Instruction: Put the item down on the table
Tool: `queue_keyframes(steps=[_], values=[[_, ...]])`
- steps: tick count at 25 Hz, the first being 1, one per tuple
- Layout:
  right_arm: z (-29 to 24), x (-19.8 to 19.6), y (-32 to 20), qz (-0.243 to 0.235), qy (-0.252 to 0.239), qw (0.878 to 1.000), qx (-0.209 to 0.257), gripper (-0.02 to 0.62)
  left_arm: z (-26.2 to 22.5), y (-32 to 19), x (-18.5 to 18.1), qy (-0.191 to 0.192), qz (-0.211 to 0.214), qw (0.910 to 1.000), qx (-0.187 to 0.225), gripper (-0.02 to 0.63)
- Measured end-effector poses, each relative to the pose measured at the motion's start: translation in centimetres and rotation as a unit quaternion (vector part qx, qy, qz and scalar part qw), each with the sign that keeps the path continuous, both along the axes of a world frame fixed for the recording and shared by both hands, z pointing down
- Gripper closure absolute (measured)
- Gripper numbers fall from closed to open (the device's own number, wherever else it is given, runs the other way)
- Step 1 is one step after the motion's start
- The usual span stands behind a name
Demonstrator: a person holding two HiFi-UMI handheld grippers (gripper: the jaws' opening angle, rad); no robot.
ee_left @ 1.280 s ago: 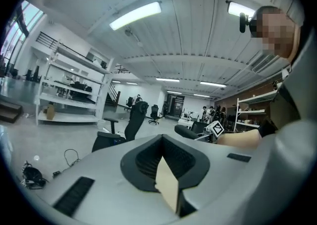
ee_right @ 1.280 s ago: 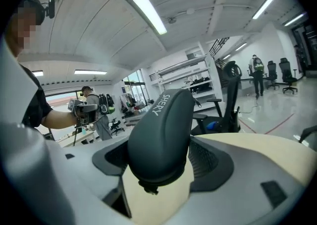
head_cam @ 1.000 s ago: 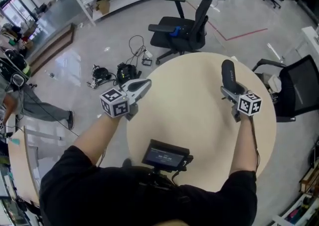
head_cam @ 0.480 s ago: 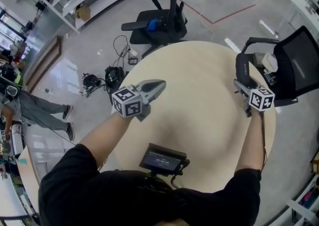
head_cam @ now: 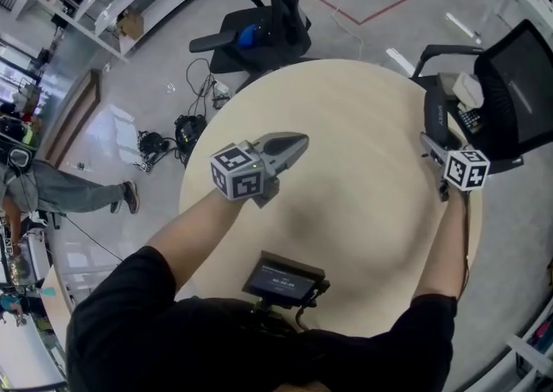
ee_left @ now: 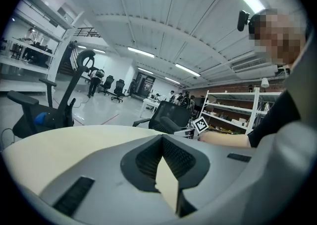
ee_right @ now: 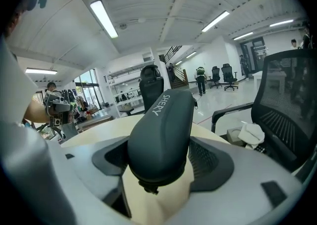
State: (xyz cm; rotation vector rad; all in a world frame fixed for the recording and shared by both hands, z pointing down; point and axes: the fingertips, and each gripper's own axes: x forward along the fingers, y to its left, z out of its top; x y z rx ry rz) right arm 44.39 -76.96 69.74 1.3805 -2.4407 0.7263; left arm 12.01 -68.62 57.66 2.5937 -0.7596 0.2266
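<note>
Head view: the right hand-held gripper (head_cam: 430, 145) is hovering at the worktop's (head_cam: 346, 114) 3 o'clock edge, gripping a dark case (head_cam: 434, 116); the left hand-held gripper (head_cam: 300, 140) is pointing across from the 9 o'clock side. Left gripper view: its jaws are meeting, with nothing between. Right gripper view: the jaws are standing fairly wide, clamping the case's sides. Lowering and letting go are, I'd judge, not yet done.

We see a round, pale beige table (head_cam: 346, 114) filling the middle of the head view. It stands on a glossy grey floor (head_cam: 138, 79), where black cables (head_cam: 213, 88) lie at upper left.
</note>
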Motion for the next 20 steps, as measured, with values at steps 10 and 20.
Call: queue_keyframes(steps=[10, 20], values=[[2.6, 4.2, -1.1, 0.027, 0.026, 0.999, -0.004, 0.236, 3.0, -0.9, 3.4, -0.003, 0.02, 0.9997, -0.017, 0.606], [4.3, 6.3, -1.6, 0.023, 0.083, 0.996, -0.004, 0.236, 4.9, -1.1, 5.9, -0.008, 0.035, 0.9991, -0.024, 0.606]])
